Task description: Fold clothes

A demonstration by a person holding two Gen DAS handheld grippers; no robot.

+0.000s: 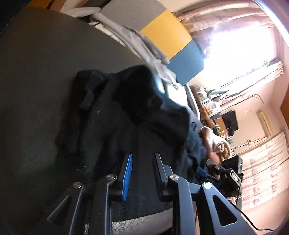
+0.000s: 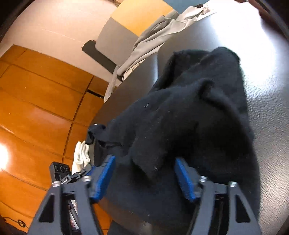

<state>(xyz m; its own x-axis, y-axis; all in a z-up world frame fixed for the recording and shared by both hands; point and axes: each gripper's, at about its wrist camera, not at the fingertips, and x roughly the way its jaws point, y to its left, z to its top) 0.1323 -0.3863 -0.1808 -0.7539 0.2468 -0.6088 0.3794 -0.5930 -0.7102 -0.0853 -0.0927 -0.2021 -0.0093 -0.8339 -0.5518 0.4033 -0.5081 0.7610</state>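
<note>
1. Before you, a dark tabletop (image 1: 36, 81) catches glare.
2. Behind it, you see a yellow panel (image 1: 167, 34) beside a blue panel (image 1: 186, 62).
3. Orange wooden floor (image 2: 36, 101) lies below.
4. A bright window (image 1: 240, 54) glows pink.

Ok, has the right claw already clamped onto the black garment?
No, the right claw is open, its blue pads spread on either side of a fold of the black garment without pinching it.

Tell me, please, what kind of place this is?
Probably a lived-in room at home. A black garment lies bunched on a dark table, grey clothing is draped at the table's far edge, curtains hang by a bright window, and the floor is wooden.
</note>
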